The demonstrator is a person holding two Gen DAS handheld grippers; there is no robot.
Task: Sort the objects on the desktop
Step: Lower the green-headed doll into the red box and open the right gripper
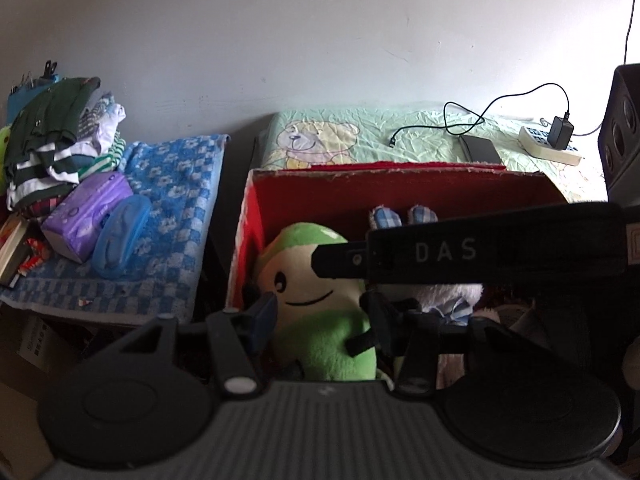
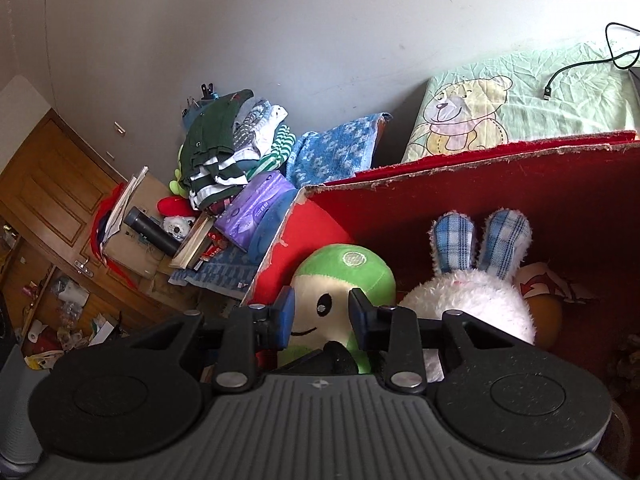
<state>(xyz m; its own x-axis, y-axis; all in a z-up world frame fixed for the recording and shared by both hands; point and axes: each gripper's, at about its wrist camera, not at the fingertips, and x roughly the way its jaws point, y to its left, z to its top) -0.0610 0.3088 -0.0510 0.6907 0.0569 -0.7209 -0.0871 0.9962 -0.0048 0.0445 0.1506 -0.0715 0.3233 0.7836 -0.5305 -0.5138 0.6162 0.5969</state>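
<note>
Green plush toy (image 1: 320,312) between both parted claws, left (image 1: 320,316) wider, right (image 2: 322,318); contact unclear.

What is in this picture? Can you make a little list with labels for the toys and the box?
Box: red cardboard box, open at the top
Toy one: green and cream plush toy with a smiling face, in the box
Toy two: white fluffy plush bunny with blue checked ears, in the box beside it
Left gripper: open, plush toy between its fingers
Right gripper: open, above the plush toy
Nearby: purple tissue pack on a blue flowered towel
</note>
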